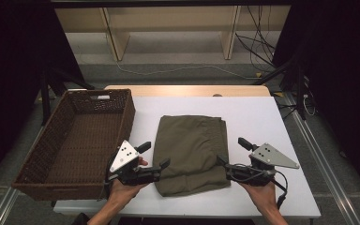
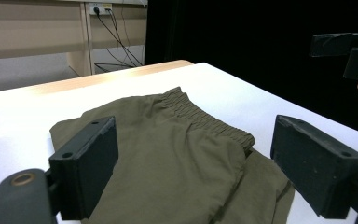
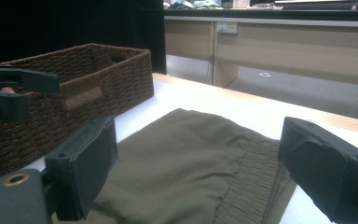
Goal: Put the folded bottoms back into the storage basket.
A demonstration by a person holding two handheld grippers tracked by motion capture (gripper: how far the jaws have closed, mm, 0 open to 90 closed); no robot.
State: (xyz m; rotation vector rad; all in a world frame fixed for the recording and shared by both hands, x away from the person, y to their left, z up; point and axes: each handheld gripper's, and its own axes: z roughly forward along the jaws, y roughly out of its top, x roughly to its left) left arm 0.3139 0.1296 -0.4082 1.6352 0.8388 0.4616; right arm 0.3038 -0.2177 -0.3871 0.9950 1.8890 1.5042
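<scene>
A folded olive-green garment (image 1: 192,152) with an elastic waistband lies in the middle of the white table (image 1: 262,117). My left gripper (image 1: 155,154) is at the garment's near left edge, open, with its jaws level and pointing inward. My right gripper (image 1: 231,151) stands open at the near right edge, facing the left one. In the left gripper view the garment (image 2: 177,140) spreads out beyond the wide-apart jaws of the left gripper (image 2: 200,163). The right gripper view looks across the garment (image 3: 191,154) between the two spread jaws of the right gripper (image 3: 205,172). Nothing is gripped.
A brown wicker basket (image 1: 126,117) stands on the table's left side and also appears in the right gripper view (image 3: 98,79). Beyond the far table edge are wooden shelving (image 1: 168,28) and cables on the floor (image 1: 258,51). Bare table surface lies right of the garment.
</scene>
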